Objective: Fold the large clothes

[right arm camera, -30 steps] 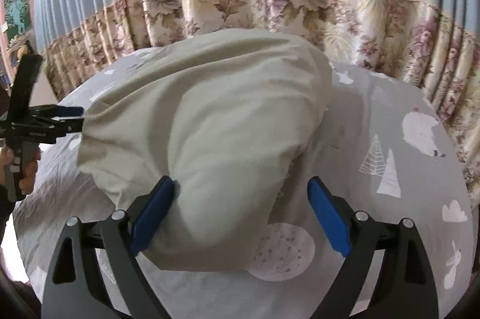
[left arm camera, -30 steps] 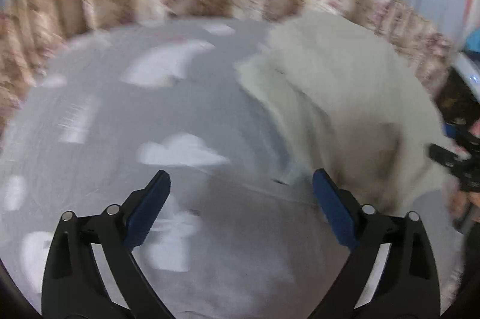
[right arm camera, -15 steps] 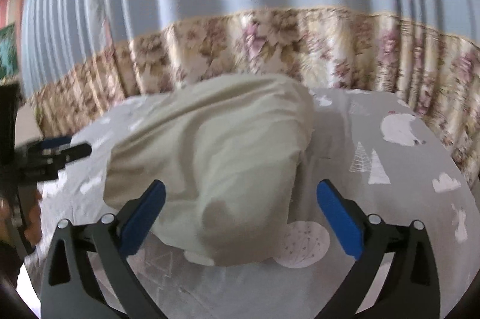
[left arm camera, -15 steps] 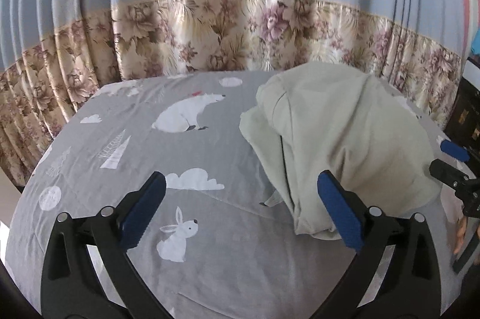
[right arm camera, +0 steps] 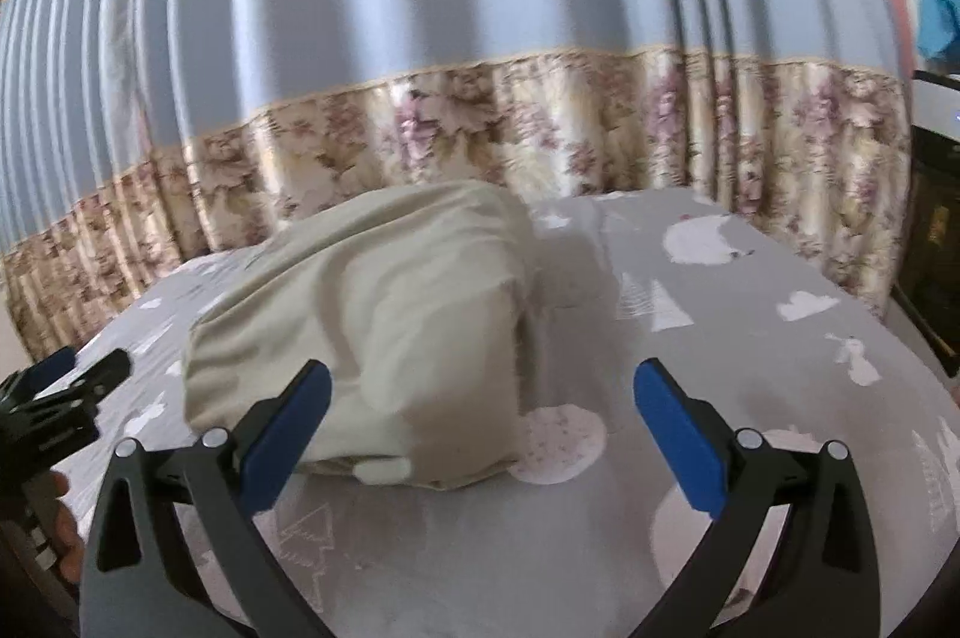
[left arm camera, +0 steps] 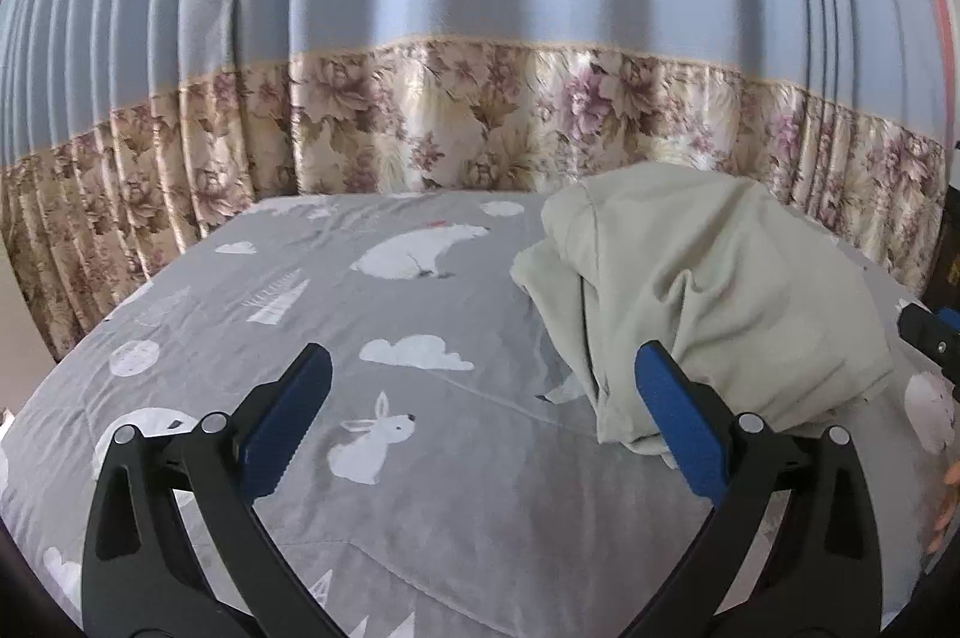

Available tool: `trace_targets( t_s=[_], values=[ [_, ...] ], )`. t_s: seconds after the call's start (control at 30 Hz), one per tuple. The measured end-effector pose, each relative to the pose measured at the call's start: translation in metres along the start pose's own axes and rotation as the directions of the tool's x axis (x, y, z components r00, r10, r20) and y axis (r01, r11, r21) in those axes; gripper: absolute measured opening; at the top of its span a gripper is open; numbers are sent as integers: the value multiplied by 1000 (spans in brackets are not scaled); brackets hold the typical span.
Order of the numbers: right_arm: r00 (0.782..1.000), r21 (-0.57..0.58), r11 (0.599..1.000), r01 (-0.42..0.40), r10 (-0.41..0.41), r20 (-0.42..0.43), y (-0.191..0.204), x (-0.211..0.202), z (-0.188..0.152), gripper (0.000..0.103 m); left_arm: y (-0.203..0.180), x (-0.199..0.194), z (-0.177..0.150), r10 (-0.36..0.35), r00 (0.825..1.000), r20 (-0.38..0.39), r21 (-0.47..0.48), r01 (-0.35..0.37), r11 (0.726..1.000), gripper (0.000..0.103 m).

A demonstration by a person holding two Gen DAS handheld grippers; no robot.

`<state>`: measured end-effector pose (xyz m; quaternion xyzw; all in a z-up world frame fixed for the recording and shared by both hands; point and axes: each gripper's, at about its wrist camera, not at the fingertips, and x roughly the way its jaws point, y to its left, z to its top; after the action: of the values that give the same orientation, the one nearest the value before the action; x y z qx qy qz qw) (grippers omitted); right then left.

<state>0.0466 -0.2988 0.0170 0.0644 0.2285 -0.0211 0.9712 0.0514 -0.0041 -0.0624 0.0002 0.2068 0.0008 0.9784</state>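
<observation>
The left gripper (left arm camera: 480, 413) is hovering above the bed (left arm camera: 420, 518) with its blue-padded fingers (left arm camera: 288, 416) spread wide apart and gripping nothing. The right gripper (right arm camera: 480, 422) is likewise hovering above the bed (right arm camera: 750, 338), its fingers (right arm camera: 678, 434) spread wide and holding nothing. The bed is carrying a grey cover printed with white clouds, rabbits, trees and a polar bear (left arm camera: 420, 251). The task item, a pale beige-green garment (left arm camera: 708, 290), is lying in a bunched, rounded heap on the cover, toward the far edge of the bed, where the curtain (left arm camera: 480, 38) is hanging. In the left wrist view the garment is sitting on the right side, partly behind the right-hand finger, with loose layered edges showing at its near end. In the right wrist view the garment (right arm camera: 384, 332) is sitting left of centre, its near edge lying just beyond the left-hand finger and not touching it. The curtain is showing blue pleats above a floral band. Each gripper is appearing at the edge of the other camera's view: the right gripper (left arm camera: 930, 332) at the right edge, the left gripper (right arm camera: 66, 392) at the left edge.
</observation>
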Motion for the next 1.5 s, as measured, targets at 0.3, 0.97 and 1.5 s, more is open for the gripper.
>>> trace_targets(
  t_s=[0.3,0.97,1.5],
  values=[
    [986,-110,989,103,-86,146,25,-26,-4,101,-4,-24,-2,68,991,119,15,-70,997,100],
    [981,-74,991,113,-100,165,20,-33,-3,101,-5,-23,-1,59,992,116,26,-62,998,100],
    [982,-87,990,115,-100,161,20,-33,-4,101,-6,-26,-4,39,993,113,26,-43,999,100]
  ],
)
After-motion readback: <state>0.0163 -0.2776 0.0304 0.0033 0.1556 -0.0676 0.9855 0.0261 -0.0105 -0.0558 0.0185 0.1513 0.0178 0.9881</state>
